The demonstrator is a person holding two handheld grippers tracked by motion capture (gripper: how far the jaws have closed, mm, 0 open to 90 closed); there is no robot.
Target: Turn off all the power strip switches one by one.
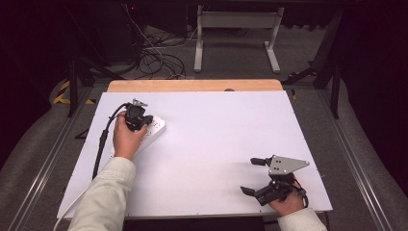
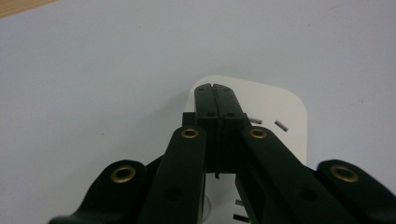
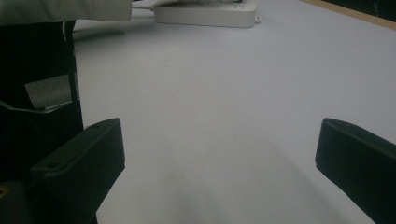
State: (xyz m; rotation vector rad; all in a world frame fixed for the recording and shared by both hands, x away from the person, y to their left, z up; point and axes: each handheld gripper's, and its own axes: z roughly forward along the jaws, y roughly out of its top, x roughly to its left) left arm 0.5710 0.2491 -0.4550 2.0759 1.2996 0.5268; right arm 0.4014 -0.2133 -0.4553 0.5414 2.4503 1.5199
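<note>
Left gripper (image 2: 215,100), jaws pressed flat together, hovers right over the white power strip (image 1: 153,129) at the table's (image 1: 216,139) left side, its long axis slanting from near-left to far-right, while the right gripper (image 1: 252,176), jaws spread wide, sits well apart at the near-right corner.

Dim room, bright tabletop (image 1: 216,144), soft shadows, slight blur.
</note>
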